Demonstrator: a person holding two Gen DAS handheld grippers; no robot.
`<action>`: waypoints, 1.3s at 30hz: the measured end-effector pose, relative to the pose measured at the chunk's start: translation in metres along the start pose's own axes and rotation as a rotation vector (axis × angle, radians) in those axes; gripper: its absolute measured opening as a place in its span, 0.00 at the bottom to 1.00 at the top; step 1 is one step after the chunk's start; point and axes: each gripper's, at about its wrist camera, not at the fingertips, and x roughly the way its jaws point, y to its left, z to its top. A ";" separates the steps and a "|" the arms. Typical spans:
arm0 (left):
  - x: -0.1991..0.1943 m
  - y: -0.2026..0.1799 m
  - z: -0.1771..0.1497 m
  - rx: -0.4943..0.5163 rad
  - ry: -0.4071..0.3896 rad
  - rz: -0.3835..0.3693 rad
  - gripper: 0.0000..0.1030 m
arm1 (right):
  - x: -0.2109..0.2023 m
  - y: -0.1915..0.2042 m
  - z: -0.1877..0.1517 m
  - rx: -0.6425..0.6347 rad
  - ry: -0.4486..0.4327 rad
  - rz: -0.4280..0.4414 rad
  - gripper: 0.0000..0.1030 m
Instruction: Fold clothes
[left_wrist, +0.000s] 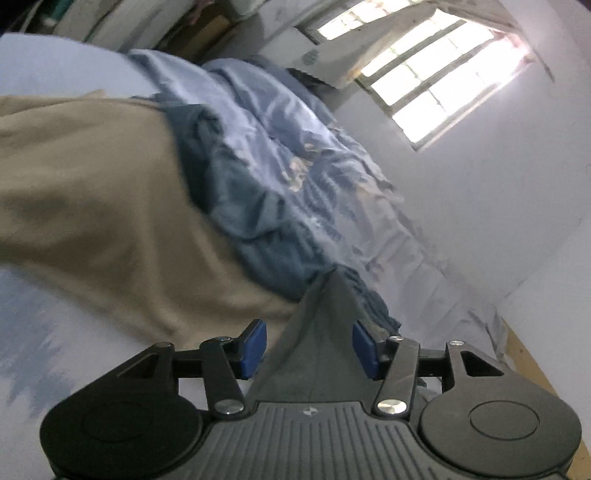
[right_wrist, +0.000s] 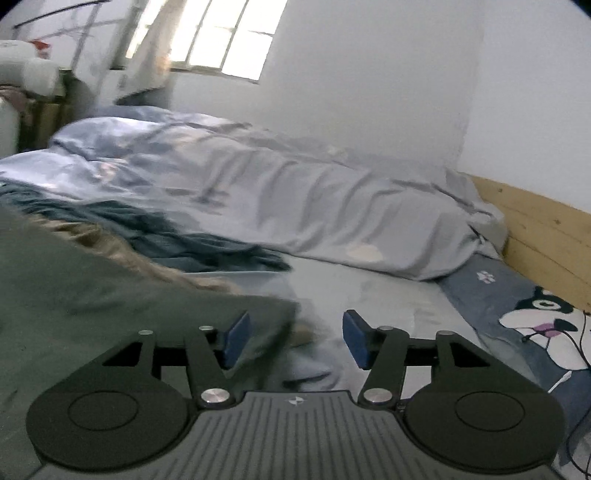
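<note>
grey-green soft garment (left_wrist: 317, 343) peaks between my left gripper (left_wrist: 309, 349)'s wide-spread blue pads, ungripped; lower centre, my right gripper (right_wrist: 291, 339) gapes too, the cloth edge brushing its left pad (right_wrist: 236, 338).

Someone's bedroom — rumpled blue duvet (right_wrist: 280, 206) on a bed with a wooden frame (right_wrist: 546, 236), barred window (right_wrist: 221, 37) at the far wall.

Bed (right_wrist: 369, 295): carrying a pale blue sheet, wooden board along its right side.
Far side: a crumpled blue-grey duvet (right_wrist: 277, 192) lying along the wall.
Near left: grey-green garment (right_wrist: 74, 288), tan garment (left_wrist: 92, 192), dark blue cloth (right_wrist: 166, 236) lying heaped.
</note>
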 end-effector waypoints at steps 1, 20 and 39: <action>-0.007 0.003 -0.003 0.000 0.008 0.001 0.50 | -0.008 0.006 -0.001 -0.006 -0.008 0.012 0.55; -0.059 0.044 -0.065 -0.137 0.215 0.052 0.50 | -0.085 0.107 0.000 -0.014 -0.060 0.242 0.56; -0.079 0.044 -0.068 -0.180 0.181 0.045 0.00 | -0.122 0.195 -0.006 -0.166 -0.083 0.409 0.64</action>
